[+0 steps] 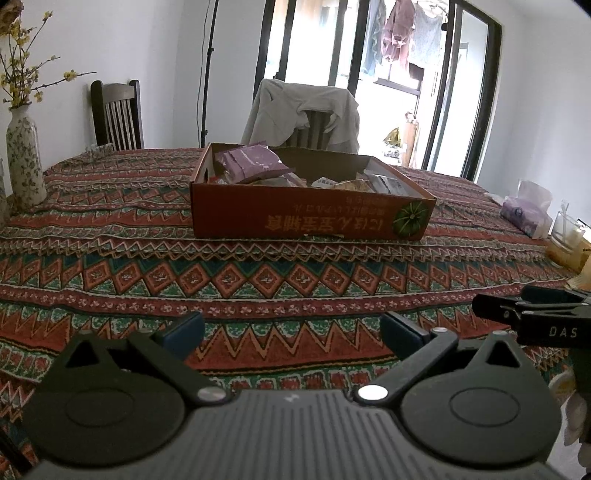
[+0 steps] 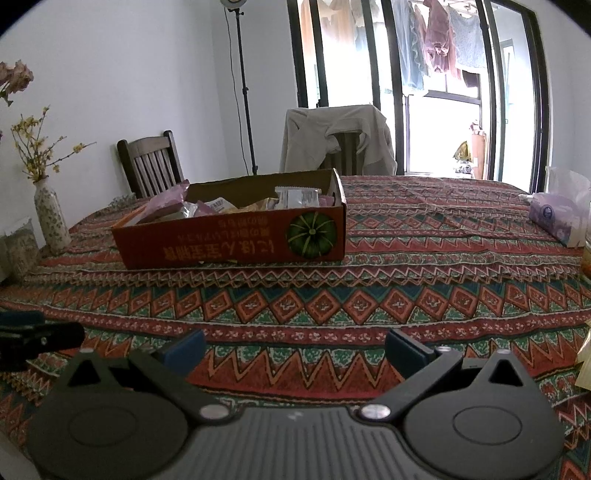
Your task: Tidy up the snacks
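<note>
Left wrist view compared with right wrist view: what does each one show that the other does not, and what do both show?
Only the left wrist view shows the left tongs, open and empty, and a clear glass at the table's right edge.

Only the right wrist view shows the right tongs, also open and empty, a ring light on the stand, and pink flowers at upper left.

Both show the orange snack box holding packets, the patterned tablecloth, the floral vase, the purple tissue pack, and the draped chair.
</note>
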